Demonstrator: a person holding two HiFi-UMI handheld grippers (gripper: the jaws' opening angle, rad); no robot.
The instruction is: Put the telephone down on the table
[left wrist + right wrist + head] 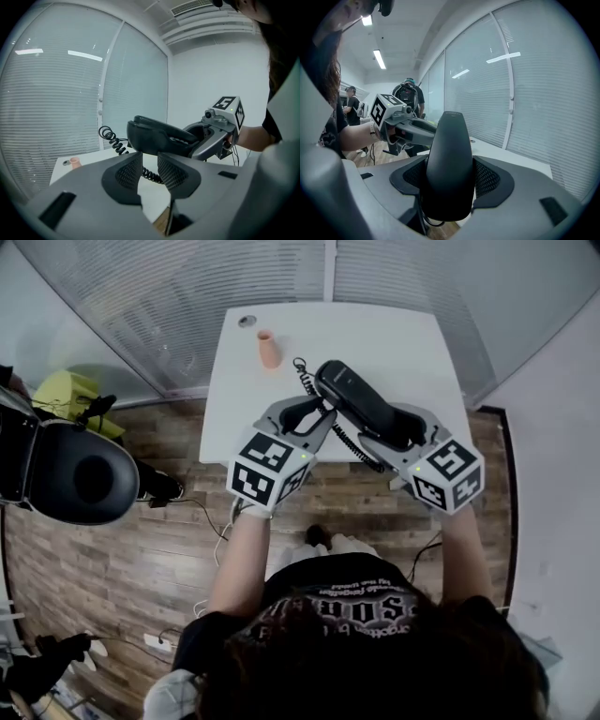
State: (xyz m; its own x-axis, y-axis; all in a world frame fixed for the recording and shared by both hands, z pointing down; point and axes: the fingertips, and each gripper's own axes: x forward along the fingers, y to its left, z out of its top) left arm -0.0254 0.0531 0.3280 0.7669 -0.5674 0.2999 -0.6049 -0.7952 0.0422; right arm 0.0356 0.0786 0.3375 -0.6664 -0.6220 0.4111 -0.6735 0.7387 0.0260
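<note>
**Setting the handset down without a cord tangle**

The right claw is clamped on one end of the black telephone handset. The phone is up in the air over the near edge of the white counter, not resting on it. The left claw is spread wide with nothing in it and sits just beside the handset, with the coiled cord dangling past it.

What I'd do:
- Carry the phone further in, so the whole handset is over the counter and not the floor.
- Level it out and lower it slowly.
- Only let the right claw go once the phone's own weight is on the counter.
- The cord looks springy and could drag the free end, so the empty left claw could steady that side.
- Keep clear of the pink cup at the far left.
</note>
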